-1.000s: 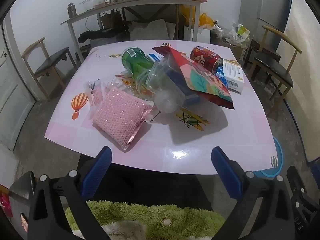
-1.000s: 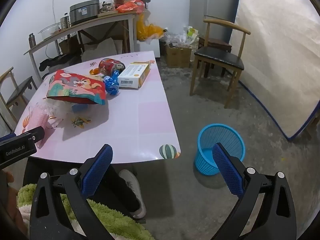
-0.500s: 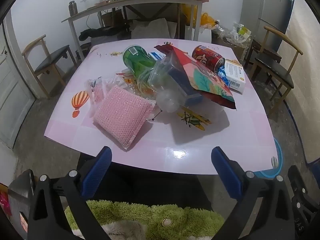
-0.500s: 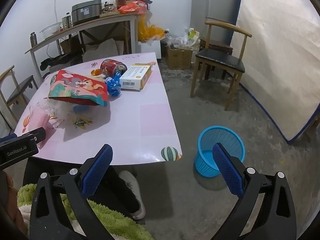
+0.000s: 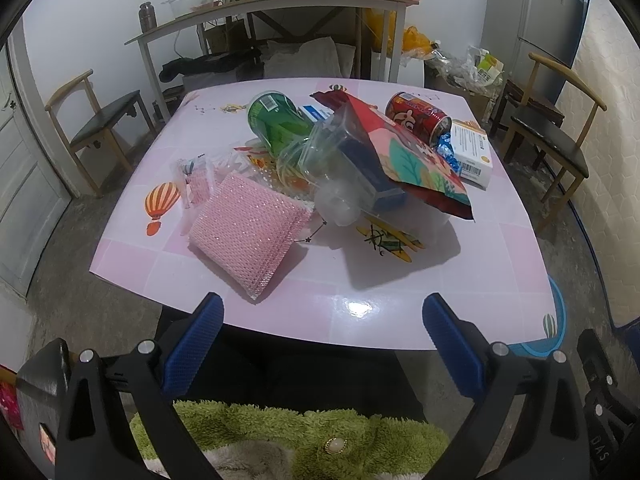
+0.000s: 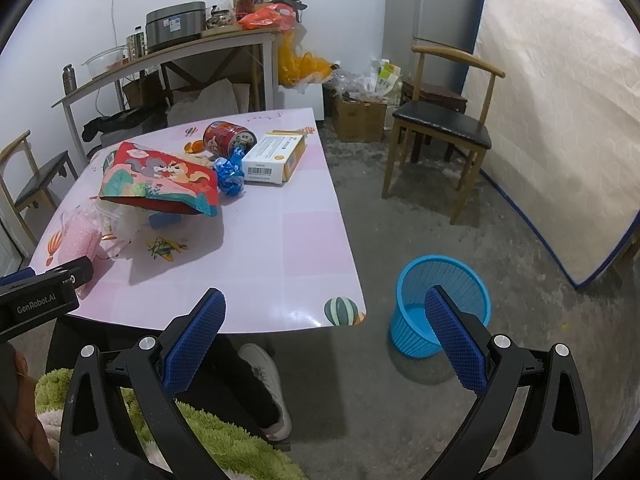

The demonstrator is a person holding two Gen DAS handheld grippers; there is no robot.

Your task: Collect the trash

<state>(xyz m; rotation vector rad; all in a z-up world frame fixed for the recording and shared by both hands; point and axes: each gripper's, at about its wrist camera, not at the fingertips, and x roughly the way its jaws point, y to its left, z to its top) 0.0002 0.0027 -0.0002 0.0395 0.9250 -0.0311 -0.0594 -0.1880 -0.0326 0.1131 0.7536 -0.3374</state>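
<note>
The task seems not started: all the trash point(image 5: 344, 160) lies in a pile at the centre of the pink counter point(image 5: 460, 280), and the blue basket point(image 6: 440, 304) at the lower right looks empty. The left claw point(image 5: 322, 332) and the right claw point(image 6: 324, 328) are both wide apart, holding nothing, low in the frame before the counter.

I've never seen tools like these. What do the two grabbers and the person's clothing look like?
Each gripper, left and right, has black forked arms with silver bolts and two blue, textured finger pads. One body reads "GenRobot.AI". The person wears a fuzzy green garment.
</note>
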